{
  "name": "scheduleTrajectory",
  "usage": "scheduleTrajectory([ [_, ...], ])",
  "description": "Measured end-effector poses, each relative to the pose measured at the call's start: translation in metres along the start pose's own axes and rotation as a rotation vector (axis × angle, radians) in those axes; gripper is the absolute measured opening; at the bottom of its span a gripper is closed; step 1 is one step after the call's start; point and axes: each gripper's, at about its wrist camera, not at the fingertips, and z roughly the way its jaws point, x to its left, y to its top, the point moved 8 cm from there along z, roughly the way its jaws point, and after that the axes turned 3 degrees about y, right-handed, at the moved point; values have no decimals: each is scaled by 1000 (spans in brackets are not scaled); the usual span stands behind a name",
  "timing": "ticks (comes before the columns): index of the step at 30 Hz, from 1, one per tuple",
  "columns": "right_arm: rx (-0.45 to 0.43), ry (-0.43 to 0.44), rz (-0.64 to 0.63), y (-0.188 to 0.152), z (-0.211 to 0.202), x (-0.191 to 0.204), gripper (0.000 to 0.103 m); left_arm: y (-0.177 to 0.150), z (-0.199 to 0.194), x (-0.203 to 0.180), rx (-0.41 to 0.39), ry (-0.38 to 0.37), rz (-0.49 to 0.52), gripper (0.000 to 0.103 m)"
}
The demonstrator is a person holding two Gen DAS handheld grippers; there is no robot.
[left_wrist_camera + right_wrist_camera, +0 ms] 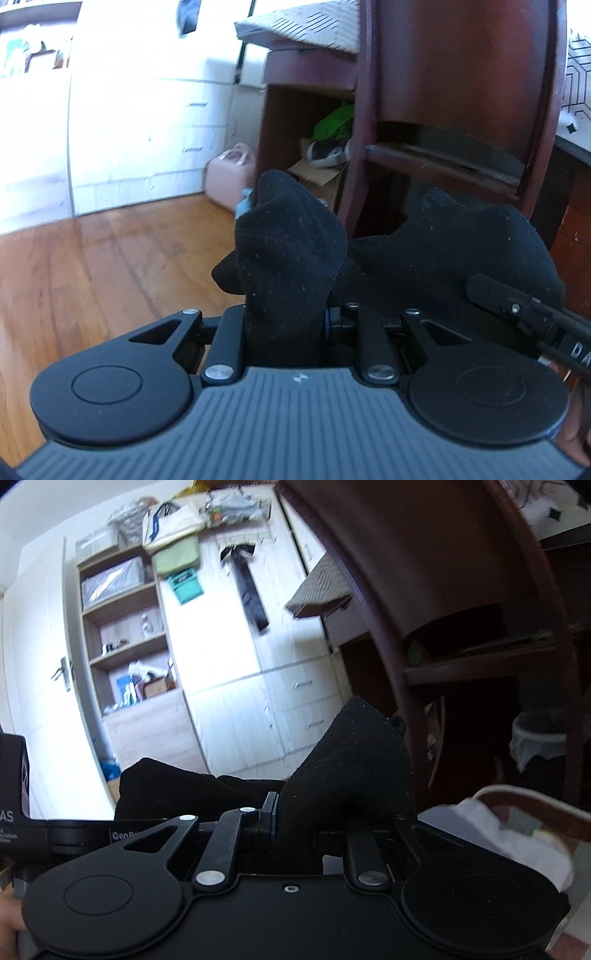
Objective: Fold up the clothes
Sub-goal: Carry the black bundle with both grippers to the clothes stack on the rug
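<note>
Above a wooden floor, open to our left, we hold a black sock aloft beside a dark chair. Left gripper and right gripper each clamp the cloth, which hides their fingertips. Only the partial lettering "GenR" is legible.

- Left tool: fingertips buried under the black sock, so the pinch itself is hidden.
- Right tool: same, tips covered by cloth; in the left view only part of it shows, cut by the right edge.
- Shelf contents too blurred to identify (motion smear).
- Green item under the desk: half hidden, can't tell what it is.
- White bundle blurred, cut off low right.
</note>
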Motion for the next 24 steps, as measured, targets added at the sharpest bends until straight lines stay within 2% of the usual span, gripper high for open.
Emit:
scheduleTrajectory([
  [3,-42,-16,-33,19,2,-23,19,24,15,-19,-7,-21,26,19],
  [6,-30,-3,-41,38,14,-54,19,47,32,-36,-4,-44,33,20],
  [8,-2,17,-26,47,24,-77,20,50,50,-42,40,-72,-5,20],
  [10,60,-3,28,45,36,-105,20,39,78,-43,117,-115,-95,20],
  [12,155,-54,98,32,47,-137,28,16,111,-43,218,-138,-153,21],
  [13,211,-79,145,19,53,-156,34,-2,129,-43,284,-117,-156,21],
  [14,267,-104,194,5,58,-174,36,-20,147,-42,350,-95,-159,22],
  [15,310,-135,244,-10,61,-191,42,-34,157,-38,381,-82,-181,27],
  [16,338,-161,284,-23,61,-205,52,-43,163,-35,380,-91,-218,32],
  [19,324,-134,456,-47,46,-233,60,-51,163,-24,342,-147,-321,36],
  [21,284,-87,584,-54,36,-246,73,-54,161,-20,348,-160,-331,37],
  [24,263,12,784,-67,41,-259,74,-54,158,-16,357,-160,-330,41],
])
